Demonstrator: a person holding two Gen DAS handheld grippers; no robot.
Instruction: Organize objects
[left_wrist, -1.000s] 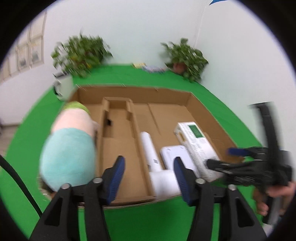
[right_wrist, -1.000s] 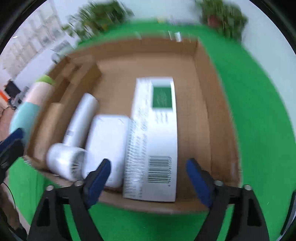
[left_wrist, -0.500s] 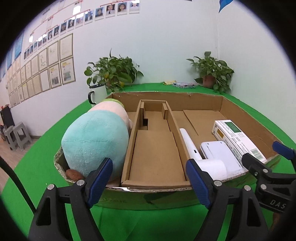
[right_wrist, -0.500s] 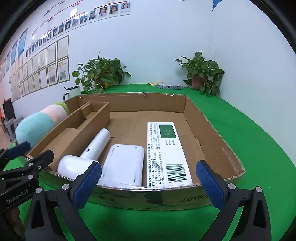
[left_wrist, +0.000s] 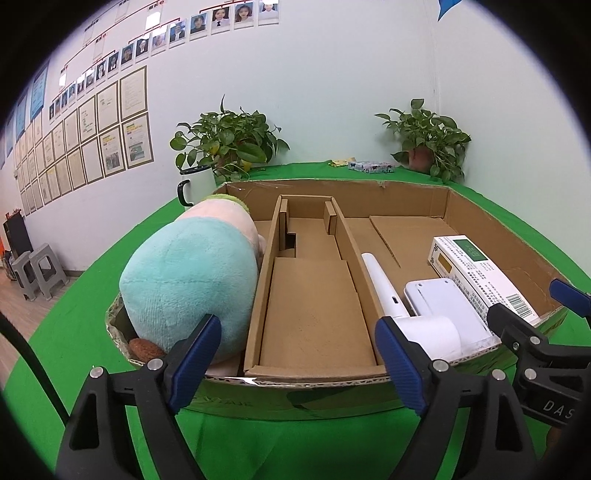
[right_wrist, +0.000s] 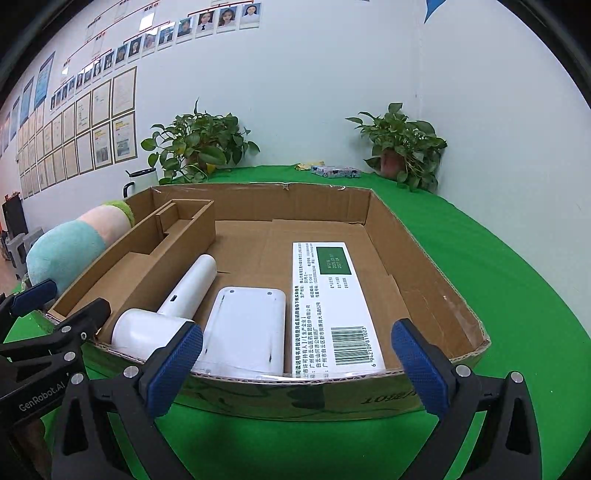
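Note:
A shallow cardboard tray (left_wrist: 332, 188) (right_wrist: 436, 258) sits on a green table. Its left compartment holds a teal, pink and green plush toy (left_wrist: 192, 277) (right_wrist: 70, 247). The narrow middle compartment (left_wrist: 314, 302) is empty. The right compartment holds a white hair dryer (left_wrist: 399, 306) (right_wrist: 173, 306), a white flat device (left_wrist: 443, 302) (right_wrist: 247, 328) and a white box with a green label and barcode (left_wrist: 476, 269) (right_wrist: 332, 295). My left gripper (left_wrist: 299, 354) is open and empty before the tray's near edge. My right gripper (right_wrist: 295, 369) is open and empty, also at the near edge.
A white mug (left_wrist: 194, 184) stands behind the tray's far left corner. Two potted plants (left_wrist: 229, 144) (left_wrist: 428, 140) stand against the back wall. A small packet (left_wrist: 369, 167) lies at the table's far edge. Grey stools (left_wrist: 37, 269) stand on the floor at left.
Both grippers have pulled back from over the tray to its near edge and opened wider. The objects in the tray have not moved.

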